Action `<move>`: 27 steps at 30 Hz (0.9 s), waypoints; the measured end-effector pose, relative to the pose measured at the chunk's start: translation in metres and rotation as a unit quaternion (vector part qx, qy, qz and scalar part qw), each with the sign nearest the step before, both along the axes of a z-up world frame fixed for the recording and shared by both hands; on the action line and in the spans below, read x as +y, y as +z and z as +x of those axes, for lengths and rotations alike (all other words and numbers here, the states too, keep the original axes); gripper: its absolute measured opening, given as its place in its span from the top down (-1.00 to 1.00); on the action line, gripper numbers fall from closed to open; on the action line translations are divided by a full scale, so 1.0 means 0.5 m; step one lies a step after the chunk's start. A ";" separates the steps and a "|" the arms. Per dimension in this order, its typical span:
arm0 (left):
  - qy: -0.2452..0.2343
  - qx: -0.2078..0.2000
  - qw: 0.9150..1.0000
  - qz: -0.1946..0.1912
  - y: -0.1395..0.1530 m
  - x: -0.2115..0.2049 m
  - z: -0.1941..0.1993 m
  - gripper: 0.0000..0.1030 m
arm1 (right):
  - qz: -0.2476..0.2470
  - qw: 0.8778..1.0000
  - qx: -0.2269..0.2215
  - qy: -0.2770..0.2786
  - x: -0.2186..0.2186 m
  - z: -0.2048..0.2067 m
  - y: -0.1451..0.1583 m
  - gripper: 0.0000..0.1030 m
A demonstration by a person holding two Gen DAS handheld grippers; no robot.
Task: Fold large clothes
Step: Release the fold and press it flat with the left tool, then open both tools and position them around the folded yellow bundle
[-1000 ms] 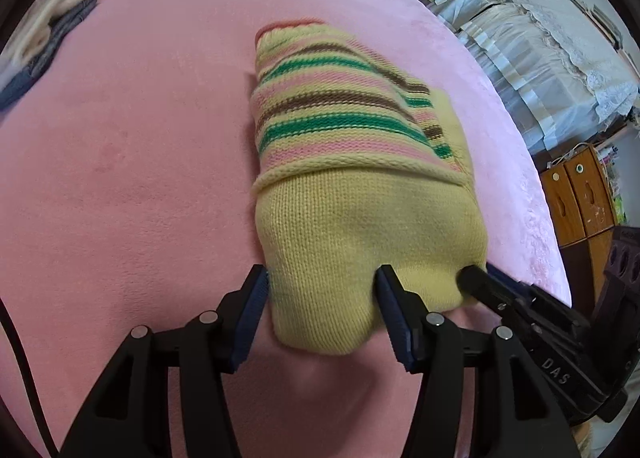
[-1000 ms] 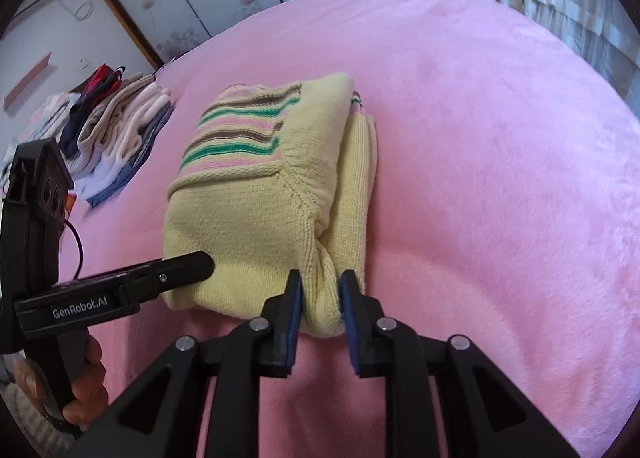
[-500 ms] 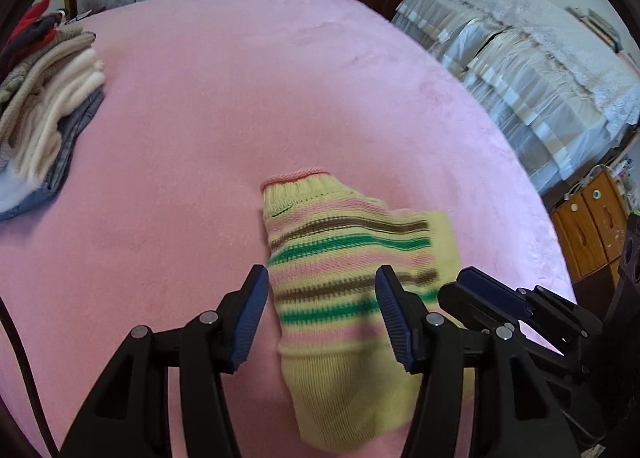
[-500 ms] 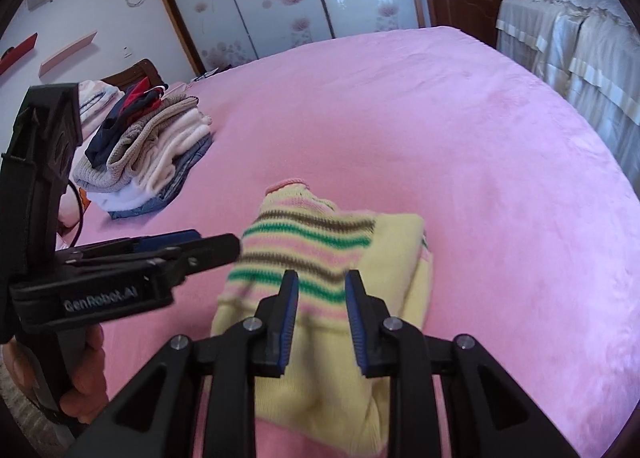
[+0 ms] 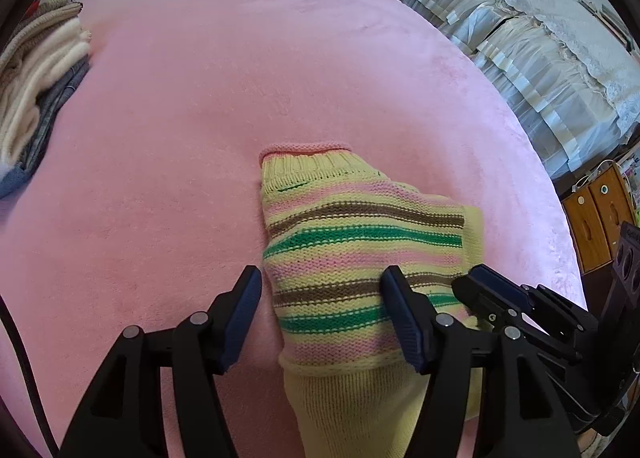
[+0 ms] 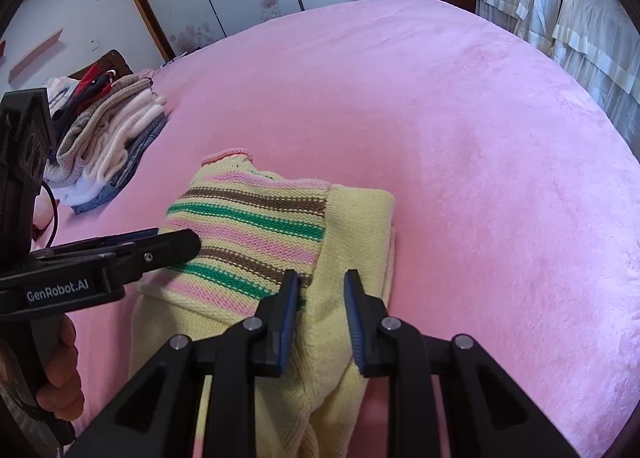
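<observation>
A folded yellow knit sweater (image 5: 360,242) with pink, brown and green stripes lies on the pink bed cover (image 5: 180,105). My left gripper (image 5: 322,290) is open wide, its fingers straddling the sweater's striped part from above. My right gripper (image 6: 321,290) is slightly open over the sweater (image 6: 256,225), at the seam between the stripes and the plain yellow part. I cannot tell whether either touches the cloth. The right gripper's fingers (image 5: 492,290) also show in the left wrist view, and the left gripper's fingers (image 6: 160,248) in the right wrist view.
A stack of folded clothes (image 6: 108,137) lies at the bed's left side, also in the left wrist view (image 5: 36,69). A second bed with white lace covers (image 5: 540,49) stands to the right. Wooden cabinets (image 5: 600,213) stand beyond the bed's right edge.
Both grippers have risen and moved forward over the sweater, from its near yellow edge to the striped part. The right gripper, shut on the edge a second ago, has opened slightly.
</observation>
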State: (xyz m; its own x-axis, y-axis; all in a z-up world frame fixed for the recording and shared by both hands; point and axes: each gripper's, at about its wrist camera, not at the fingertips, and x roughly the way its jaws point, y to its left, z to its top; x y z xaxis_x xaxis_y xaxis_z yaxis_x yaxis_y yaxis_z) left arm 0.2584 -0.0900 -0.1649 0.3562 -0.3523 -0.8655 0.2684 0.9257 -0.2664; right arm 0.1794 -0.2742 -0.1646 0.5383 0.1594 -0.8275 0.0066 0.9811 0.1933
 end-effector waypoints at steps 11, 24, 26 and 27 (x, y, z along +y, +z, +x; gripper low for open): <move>0.008 -0.020 0.998 0.058 0.084 0.011 -0.080 -0.19 | 0.027 0.999 -0.030 -0.018 -0.007 -0.081 0.079 0.45; 0.019 -0.053 0.998 0.015 0.202 0.076 -0.262 -0.53 | 0.016 0.996 -0.089 -0.021 0.037 -0.251 0.205 0.20; 0.027 -0.069 0.997 -0.001 0.219 0.089 -0.290 -0.57 | 0.011 0.996 -0.092 -0.018 0.046 -0.267 0.214 0.20; 0.028 -0.070 0.997 -0.007 0.222 0.093 -0.300 -0.57 | 0.008 0.996 -0.093 -0.014 0.051 -0.273 0.216 0.20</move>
State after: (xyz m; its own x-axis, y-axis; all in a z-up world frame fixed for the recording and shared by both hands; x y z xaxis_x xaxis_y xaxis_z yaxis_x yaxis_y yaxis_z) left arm 0.1084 -0.0435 -0.0538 0.4927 -0.3406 -0.8008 0.2528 0.9366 -0.2429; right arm 0.0426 -0.2486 -0.0564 0.6865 0.1551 -0.7104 -0.0034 0.9777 0.2101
